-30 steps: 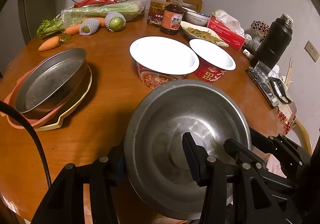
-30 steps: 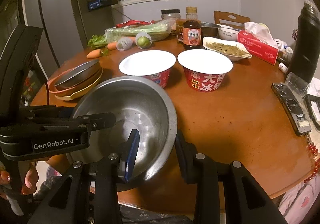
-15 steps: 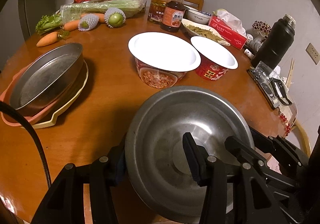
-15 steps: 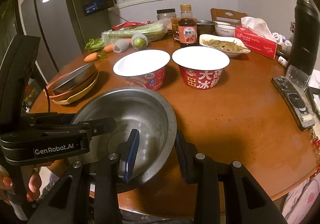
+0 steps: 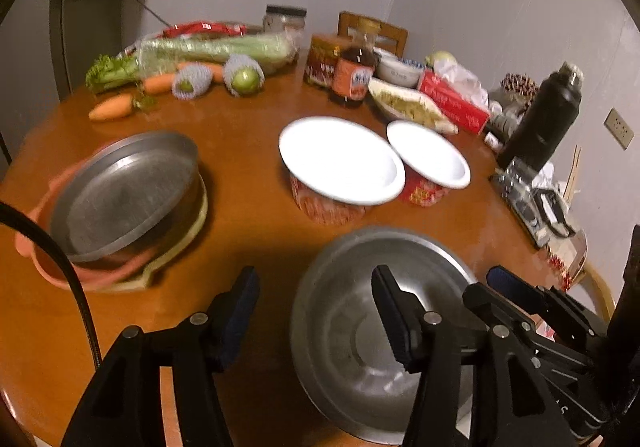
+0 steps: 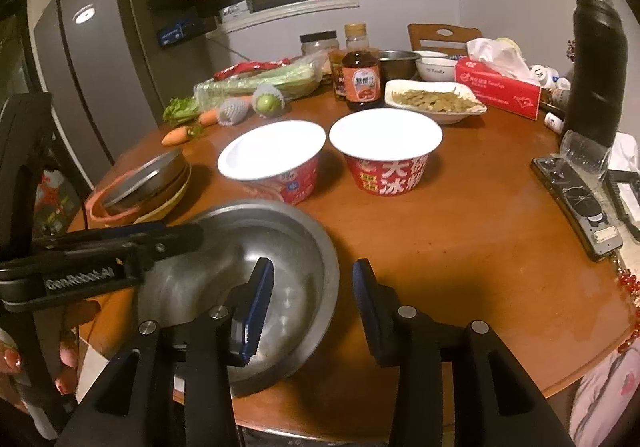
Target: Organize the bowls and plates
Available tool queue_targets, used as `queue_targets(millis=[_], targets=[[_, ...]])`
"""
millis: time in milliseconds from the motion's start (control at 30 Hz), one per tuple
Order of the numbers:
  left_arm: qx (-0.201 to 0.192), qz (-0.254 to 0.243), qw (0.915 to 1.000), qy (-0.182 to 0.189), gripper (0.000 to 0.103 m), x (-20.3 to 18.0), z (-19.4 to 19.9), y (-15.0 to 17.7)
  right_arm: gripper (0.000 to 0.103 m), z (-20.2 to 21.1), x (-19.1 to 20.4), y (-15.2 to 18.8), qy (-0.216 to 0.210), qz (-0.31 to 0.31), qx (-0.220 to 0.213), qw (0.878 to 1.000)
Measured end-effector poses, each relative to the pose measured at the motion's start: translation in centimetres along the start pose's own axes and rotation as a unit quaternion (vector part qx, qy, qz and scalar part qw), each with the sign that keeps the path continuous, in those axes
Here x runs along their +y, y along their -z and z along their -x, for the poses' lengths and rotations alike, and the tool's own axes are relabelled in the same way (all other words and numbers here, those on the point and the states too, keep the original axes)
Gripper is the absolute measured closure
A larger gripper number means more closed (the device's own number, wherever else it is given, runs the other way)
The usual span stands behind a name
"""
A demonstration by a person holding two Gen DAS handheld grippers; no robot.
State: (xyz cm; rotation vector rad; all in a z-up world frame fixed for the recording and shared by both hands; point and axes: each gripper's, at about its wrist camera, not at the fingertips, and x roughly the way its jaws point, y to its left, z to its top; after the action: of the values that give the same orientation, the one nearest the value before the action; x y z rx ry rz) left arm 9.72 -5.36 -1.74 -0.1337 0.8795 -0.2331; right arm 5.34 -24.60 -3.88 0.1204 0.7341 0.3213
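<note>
Where noodle cups crowd bowl (touching none)

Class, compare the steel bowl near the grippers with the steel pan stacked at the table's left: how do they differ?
The steel bowl is deep and rounded; the steel pan is shallow and flat-bottomed. The bowl sits directly on the table; the pan rests tilted on a pink tray and a cream tray. Both are empty, dull grey metal.

Readable text: "GenRobot.AI" on left gripper body, blurred. Big Chinese characters "大碗冰粉" on right red cup. Small print, looks like "Foodly", on white bowl at back. Bottle label and tissue box print too small to read.
</note>
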Motion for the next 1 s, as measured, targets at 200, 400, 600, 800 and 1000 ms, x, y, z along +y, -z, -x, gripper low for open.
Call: queue_targets(millis=[200,400,600,800,1000], targets=[[-0.018,0.007,0.9998,0.003,0.043,1.3,0.5,-2.8,0.059,-0.4,0.4,-1.9,-0.011,-0.011,-0.004,1.000],[-0.018,-0.004,0.9997,-0.016,0.043,1.8,-0.6,-5.3,0.059,-1.7,1.4,-4.1,-0.018,-0.017,0.003,1.000],[-0.002,-0.011,0.9999,-0.013,0.043,1.7,-3.0,-7.1,0.059,-3.8,2.0,-5.8,-0.017,-0.015,0.020,1.000],[0.025,-0.009,0.9996,-0.012,0.043,1.8,-5.9,-8.1,0.059,-5.7,1.5,-7.1,-0.001,-0.025,0.023,0.999],[0.036,-0.020,0.9991,-0.010,0.043,1.2,-7.3,-8.7,0.059,-7.7,1.0,-7.8,0.004,-0.023,0.040,0.999]])
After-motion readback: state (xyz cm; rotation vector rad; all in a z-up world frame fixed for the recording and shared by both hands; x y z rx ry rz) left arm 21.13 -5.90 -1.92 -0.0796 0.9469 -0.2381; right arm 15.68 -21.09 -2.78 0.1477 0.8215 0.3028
